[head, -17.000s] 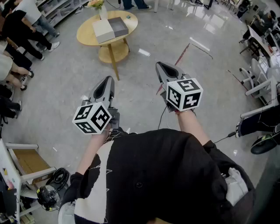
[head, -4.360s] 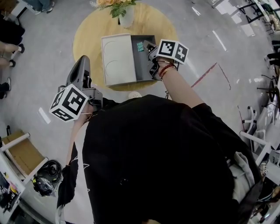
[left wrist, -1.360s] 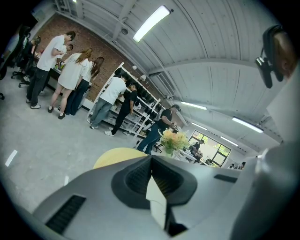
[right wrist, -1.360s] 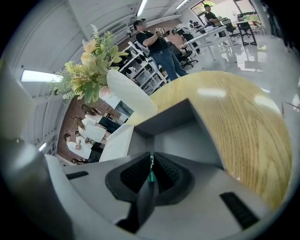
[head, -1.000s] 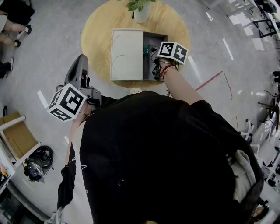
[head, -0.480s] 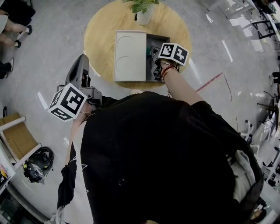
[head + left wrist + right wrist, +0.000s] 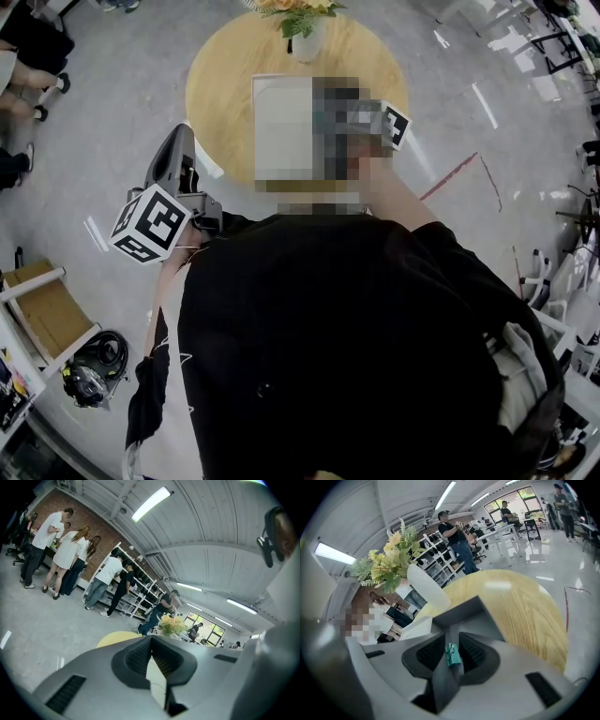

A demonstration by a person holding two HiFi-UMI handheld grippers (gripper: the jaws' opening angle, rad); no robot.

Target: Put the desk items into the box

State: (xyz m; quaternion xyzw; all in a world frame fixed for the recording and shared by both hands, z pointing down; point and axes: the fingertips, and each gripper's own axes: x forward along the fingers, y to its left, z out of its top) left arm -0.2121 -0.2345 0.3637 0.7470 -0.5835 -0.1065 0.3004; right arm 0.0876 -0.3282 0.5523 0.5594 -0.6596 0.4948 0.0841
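Observation:
In the right gripper view my right gripper [image 7: 452,639] points down into the dark grey box [image 7: 461,609]. Its jaws are opening, and a small green binder clip [image 7: 451,654] shows in the gap between them, with dark space on either side of it. The box's white lid [image 7: 412,629] lies beside the box. In the head view only the right gripper's marker cube [image 7: 397,124] shows, over the round wooden table [image 7: 220,84]. My left gripper [image 7: 181,133] hangs off the table's left edge, shut and holding nothing.
A white vase of flowers [image 7: 306,36] stands at the table's far side, close behind the box. People sit at the far left [image 7: 23,52]. A low cart with cardboard [image 7: 47,314] and a coiled cable [image 7: 94,375] are on the floor at lower left.
The right gripper stays over the dark box and the left gripper keeps its place beside the table. The table has slid slightly right and down in the head view.

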